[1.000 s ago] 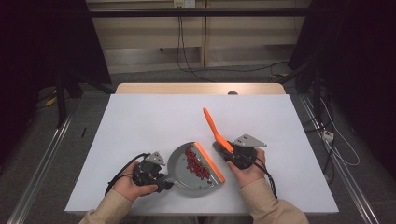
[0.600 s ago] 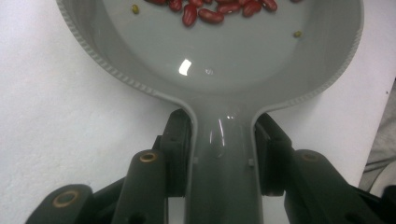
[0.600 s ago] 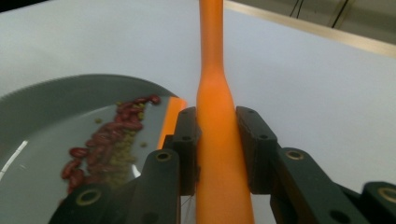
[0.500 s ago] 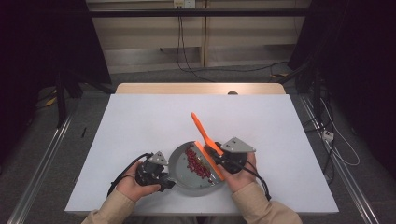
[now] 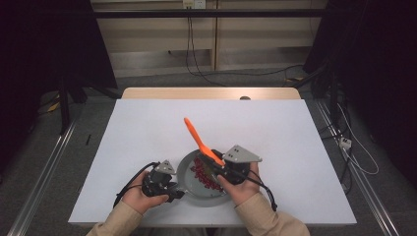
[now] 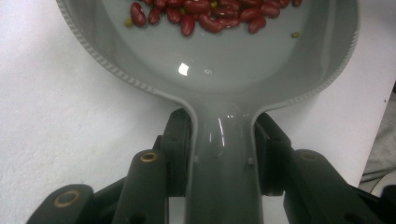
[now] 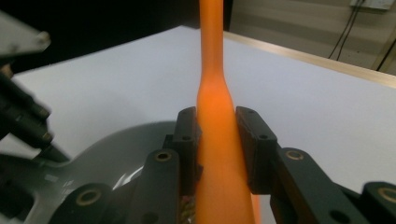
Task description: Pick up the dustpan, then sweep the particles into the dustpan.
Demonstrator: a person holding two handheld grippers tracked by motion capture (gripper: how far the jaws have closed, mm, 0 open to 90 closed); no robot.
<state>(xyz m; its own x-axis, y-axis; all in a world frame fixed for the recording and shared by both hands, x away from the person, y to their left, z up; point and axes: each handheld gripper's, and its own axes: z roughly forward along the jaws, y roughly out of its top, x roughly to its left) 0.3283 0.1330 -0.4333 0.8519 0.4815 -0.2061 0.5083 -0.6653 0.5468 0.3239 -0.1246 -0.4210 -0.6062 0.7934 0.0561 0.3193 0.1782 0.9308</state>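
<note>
A grey pan (image 5: 185,173) holding red beans (image 5: 202,176) sits near the table's front edge. My left gripper (image 5: 177,192) is shut on the pan's handle; in the left gripper view its pads (image 6: 180,154) press both sides of the handle (image 6: 223,186), with the beans (image 6: 205,16) lying at the far side. Over the pan's right side, my right gripper (image 5: 217,169) is shut on an orange utensil (image 5: 195,133) whose handle slants up and to the left. The right gripper view has the orange shaft (image 7: 212,70) clamped between the pads (image 7: 252,140). Its lower end is hidden.
The white tabletop (image 5: 275,132) stretches wide behind and beside the pan. A wooden strip (image 5: 206,93) runs along the far edge. Cables trail from both grippers toward the person's sleeves. In the right gripper view the pan (image 7: 102,149) lies low left, close to the left gripper (image 7: 23,116).
My right gripper has carried the orange utensil leftward from the pan's right edge to above the pan, its handle leaning further left. The left gripper and pan have stayed put.
</note>
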